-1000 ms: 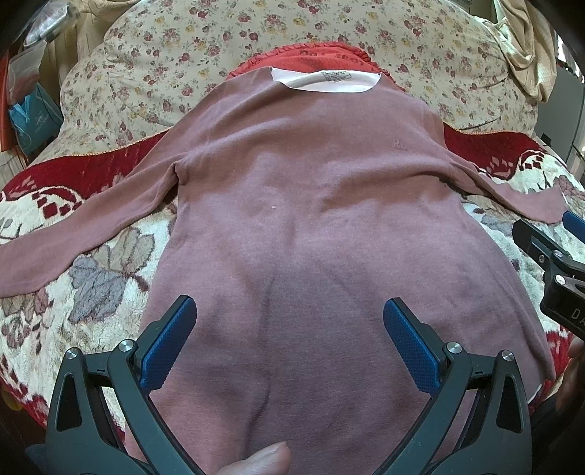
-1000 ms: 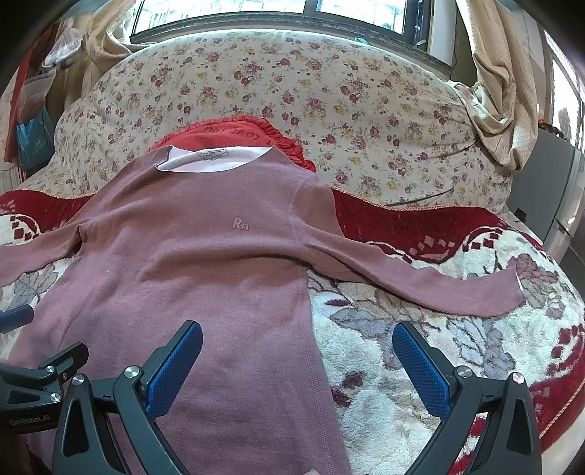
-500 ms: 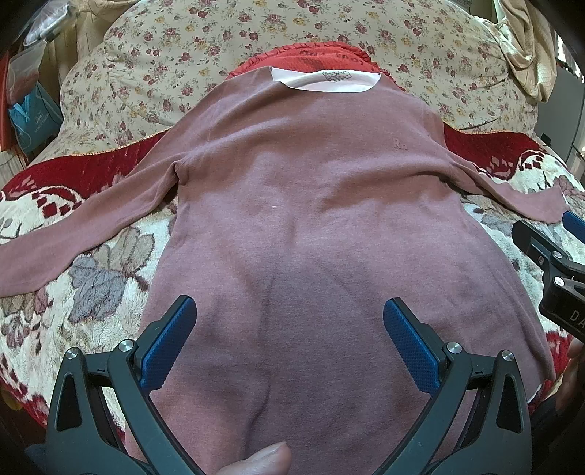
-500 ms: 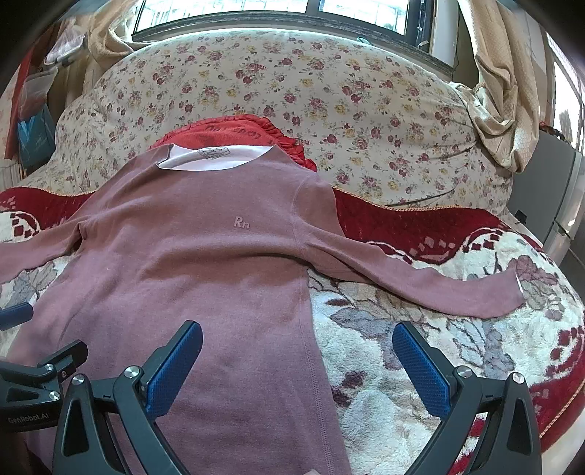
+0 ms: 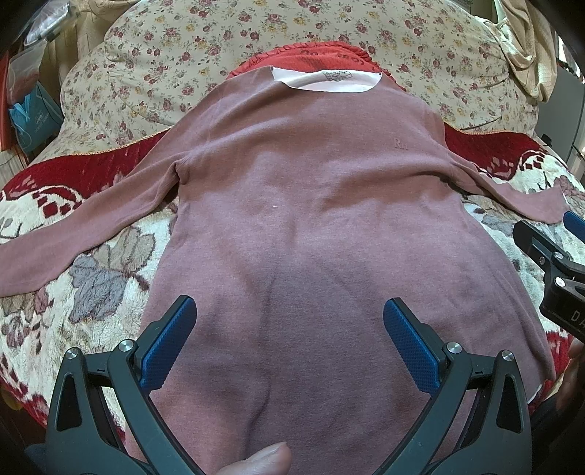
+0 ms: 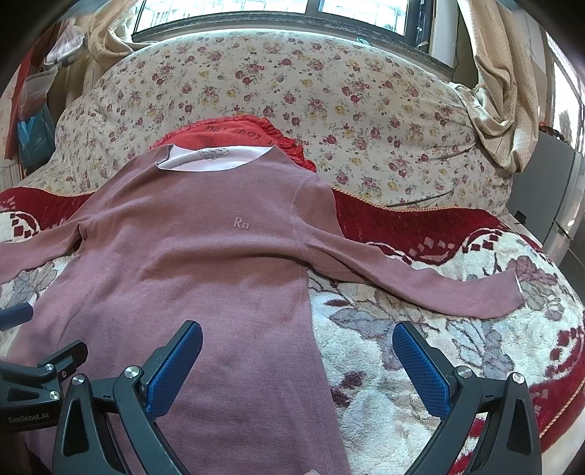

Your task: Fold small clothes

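On floral blanket, mauve top flat; window prob behind; both grippers apart

A dusty-pink long-sleeved knit top with a small "Rn" mark on the chest lies flat and unfolded, front up, neckline toward twelve o'clock, sleeves spread toward nine and three o'clock, hem toward six.
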{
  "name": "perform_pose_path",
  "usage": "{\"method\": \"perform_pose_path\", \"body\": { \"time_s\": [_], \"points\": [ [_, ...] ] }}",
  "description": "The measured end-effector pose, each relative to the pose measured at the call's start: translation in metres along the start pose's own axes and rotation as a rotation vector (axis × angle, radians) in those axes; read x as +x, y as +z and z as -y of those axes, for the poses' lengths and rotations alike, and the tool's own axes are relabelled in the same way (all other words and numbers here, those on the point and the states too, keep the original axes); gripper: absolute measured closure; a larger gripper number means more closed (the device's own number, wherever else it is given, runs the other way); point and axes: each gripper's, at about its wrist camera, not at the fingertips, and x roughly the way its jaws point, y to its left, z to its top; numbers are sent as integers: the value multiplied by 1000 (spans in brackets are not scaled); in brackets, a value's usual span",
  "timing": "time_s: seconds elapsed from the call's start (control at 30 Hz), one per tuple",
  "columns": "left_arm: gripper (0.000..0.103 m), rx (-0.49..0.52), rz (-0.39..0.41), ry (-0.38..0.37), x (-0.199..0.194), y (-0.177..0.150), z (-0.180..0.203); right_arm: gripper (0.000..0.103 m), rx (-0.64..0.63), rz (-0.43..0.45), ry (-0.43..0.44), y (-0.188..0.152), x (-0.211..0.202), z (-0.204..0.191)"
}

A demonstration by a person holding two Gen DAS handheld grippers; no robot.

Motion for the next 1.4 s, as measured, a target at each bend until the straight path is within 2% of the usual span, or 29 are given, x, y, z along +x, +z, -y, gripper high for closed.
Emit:
{"method": "perform_pose_path", "body": {
  "time_s": [1.4],
  "points": [
    [0, 0, -3, 0, 1, 0, -2, 0, 2, 2, -3, 0, -1, 2]
  ]
}}
